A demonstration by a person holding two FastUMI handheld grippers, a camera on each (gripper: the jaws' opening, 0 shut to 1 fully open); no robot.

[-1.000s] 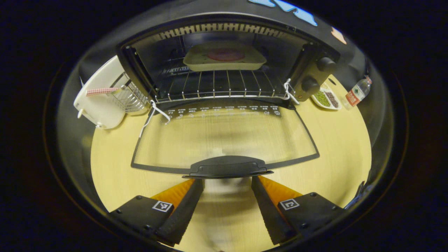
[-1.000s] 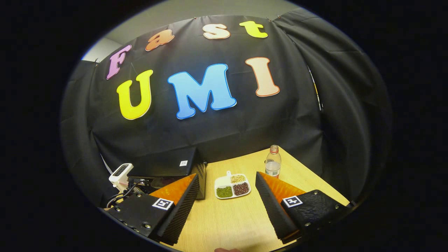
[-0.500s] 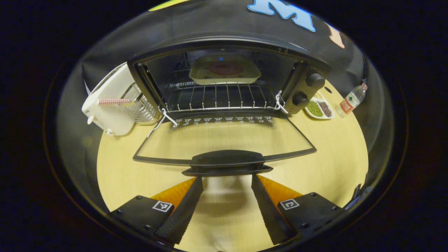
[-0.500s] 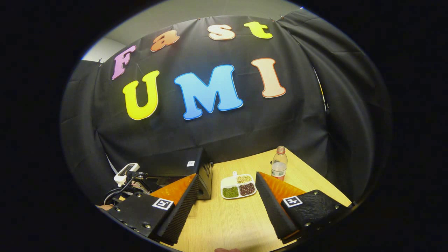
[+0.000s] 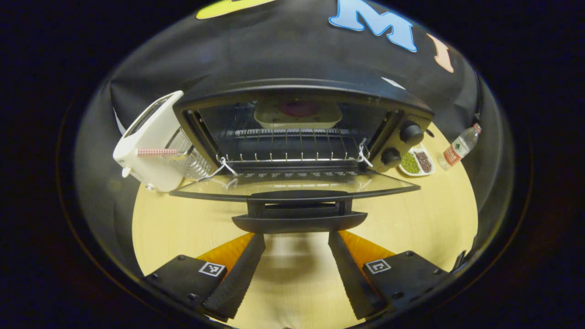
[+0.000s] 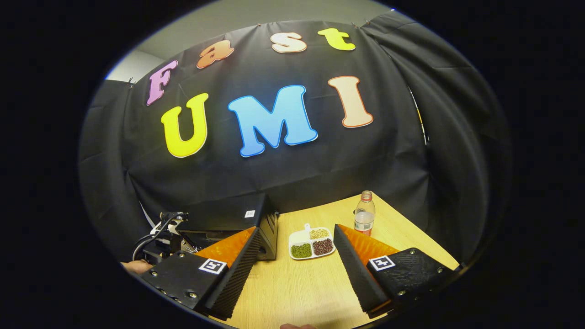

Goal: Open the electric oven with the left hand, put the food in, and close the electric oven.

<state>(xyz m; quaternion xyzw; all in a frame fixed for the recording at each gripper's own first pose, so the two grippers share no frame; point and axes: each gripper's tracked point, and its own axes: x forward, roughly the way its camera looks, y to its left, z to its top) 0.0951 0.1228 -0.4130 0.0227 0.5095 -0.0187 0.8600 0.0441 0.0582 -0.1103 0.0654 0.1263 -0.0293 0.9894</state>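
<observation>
The black electric oven (image 5: 301, 98) stands open, its glass door (image 5: 292, 188) let down almost level and seen edge-on. Inside, on the wire rack (image 5: 288, 148), at the back sits a pale tray (image 5: 297, 116) with a round reddish piece of food. The door's handle (image 5: 299, 221) lies just beyond the fingertips of my left gripper (image 5: 296, 269), which is open and holds nothing. My right gripper (image 6: 295, 274) is open and empty above the table, with the oven's side (image 6: 265, 226) at its left. The left gripper's body (image 6: 167, 228) and a hand (image 6: 135, 266) appear there too.
A white appliance (image 5: 153, 141) with a wire basket (image 5: 189, 162) stands left of the oven. A white divided dish of beans (image 6: 311, 243) (image 5: 417, 161) and a water bottle (image 6: 364, 214) (image 5: 459, 148) sit to the oven's right on the wooden table (image 6: 297, 292).
The left gripper has sunk and drawn back from the oven, so the door went from seen from above to edge-on. The right gripper has barely moved.
</observation>
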